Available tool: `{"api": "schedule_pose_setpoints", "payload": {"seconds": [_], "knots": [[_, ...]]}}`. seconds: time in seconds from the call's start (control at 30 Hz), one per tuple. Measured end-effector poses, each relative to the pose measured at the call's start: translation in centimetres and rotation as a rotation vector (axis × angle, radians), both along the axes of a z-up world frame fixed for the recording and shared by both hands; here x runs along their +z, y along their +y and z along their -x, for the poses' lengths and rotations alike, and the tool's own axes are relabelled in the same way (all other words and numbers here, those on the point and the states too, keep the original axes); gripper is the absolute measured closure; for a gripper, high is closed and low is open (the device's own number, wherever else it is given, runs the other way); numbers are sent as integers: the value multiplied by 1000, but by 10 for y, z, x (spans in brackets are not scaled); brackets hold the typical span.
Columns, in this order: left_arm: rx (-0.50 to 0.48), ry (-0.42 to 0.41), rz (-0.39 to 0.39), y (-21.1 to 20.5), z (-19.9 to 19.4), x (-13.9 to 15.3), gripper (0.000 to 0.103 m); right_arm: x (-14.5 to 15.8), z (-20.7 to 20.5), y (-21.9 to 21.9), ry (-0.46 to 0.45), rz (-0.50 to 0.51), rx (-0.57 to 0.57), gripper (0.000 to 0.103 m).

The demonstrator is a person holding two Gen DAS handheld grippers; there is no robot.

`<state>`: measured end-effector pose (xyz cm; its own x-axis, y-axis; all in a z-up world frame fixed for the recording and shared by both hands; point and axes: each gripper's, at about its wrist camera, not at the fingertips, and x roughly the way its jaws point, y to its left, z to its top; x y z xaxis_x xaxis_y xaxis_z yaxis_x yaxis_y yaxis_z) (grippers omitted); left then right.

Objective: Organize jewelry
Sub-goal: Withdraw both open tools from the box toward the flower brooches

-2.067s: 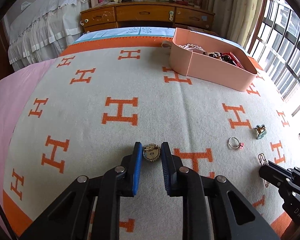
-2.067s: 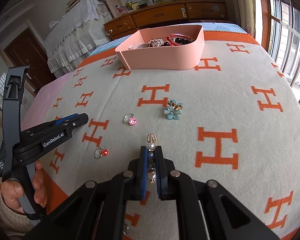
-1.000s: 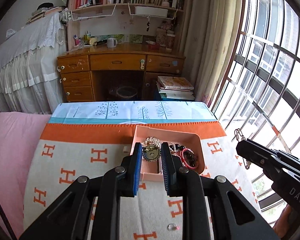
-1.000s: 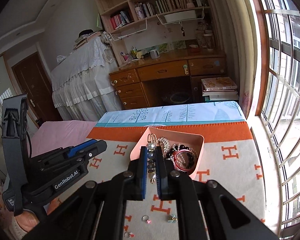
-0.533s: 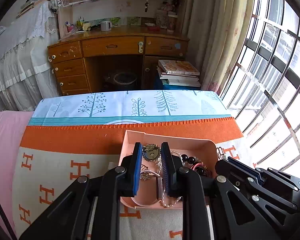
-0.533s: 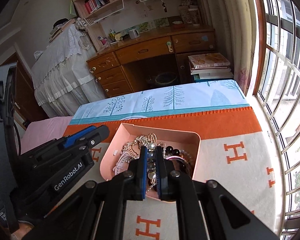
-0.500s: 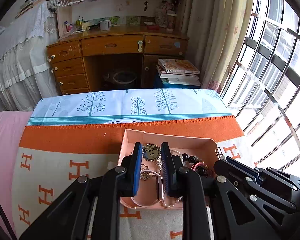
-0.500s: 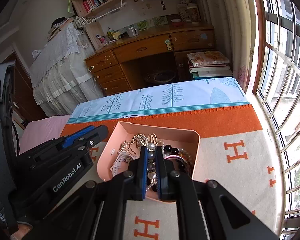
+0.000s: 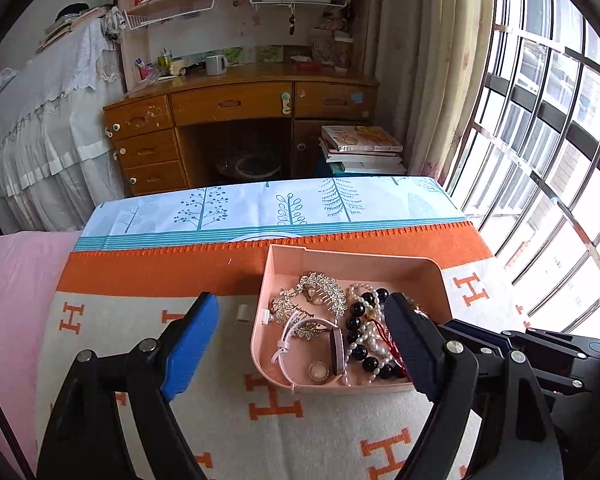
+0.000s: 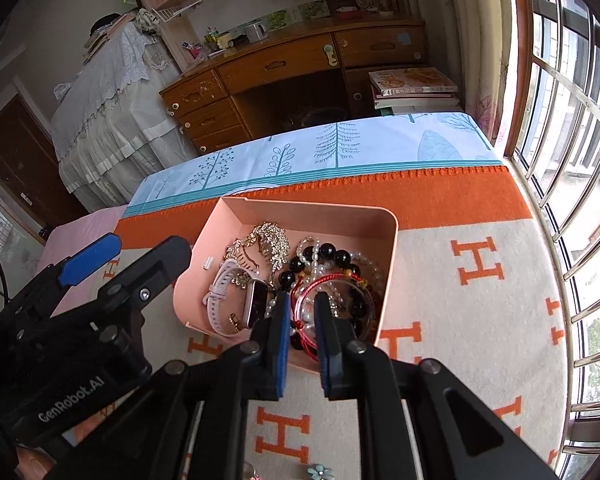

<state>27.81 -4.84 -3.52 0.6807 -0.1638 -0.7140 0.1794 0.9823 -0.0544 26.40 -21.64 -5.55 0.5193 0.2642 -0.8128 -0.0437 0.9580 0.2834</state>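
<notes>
The pink tray (image 9: 440, 280) on the blanket holds a silver leaf brooch (image 9: 312, 292), a white-strap watch (image 10: 220, 292), black bead and pearl strands (image 9: 360, 332), a red cord bracelet (image 10: 328, 284) and a round gold brooch (image 9: 319, 372). My left gripper (image 9: 300, 340) hovers over the tray's near left part. Its jaws are opening wide with nothing between them. My right gripper (image 10: 302, 320) hangs over the tray's near right part. Its jaws are opening a little, and only the red bracelet below shows through the gap. The left gripper (image 10: 150, 244) also appears beside the tray.
The tray sits near the far edge of a cream blanket (image 9: 260, 440) with orange H marks. A blue flower clip (image 10: 320, 472) lies on the blanket near me. Beyond are a tree-patterned sheet (image 9: 260, 208) and a wooden desk (image 9: 236, 104), with a barred window (image 10: 572, 160) on the right.
Both grippers came down over the tray. The left jaws spread wide and the round gold brooch now lies in the tray. The right jaws parted slightly, and the pearl pin is gone from between them.
</notes>
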Motion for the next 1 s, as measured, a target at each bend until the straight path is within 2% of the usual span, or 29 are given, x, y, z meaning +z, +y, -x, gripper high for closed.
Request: {"api": "schedule_pose_setpoints", "payload": {"seconds": [0.67,0.9,1.0], "knots": [[-1,-116,38,20,124,63,16,48,104,1,-85,7,45,91],[-13,-119,37,32,173,60,12,48,148,-1,-85,50,72,90],[-14,-104,50,41,191,50,3,43,169,-2,-95,56,82,90]]}}
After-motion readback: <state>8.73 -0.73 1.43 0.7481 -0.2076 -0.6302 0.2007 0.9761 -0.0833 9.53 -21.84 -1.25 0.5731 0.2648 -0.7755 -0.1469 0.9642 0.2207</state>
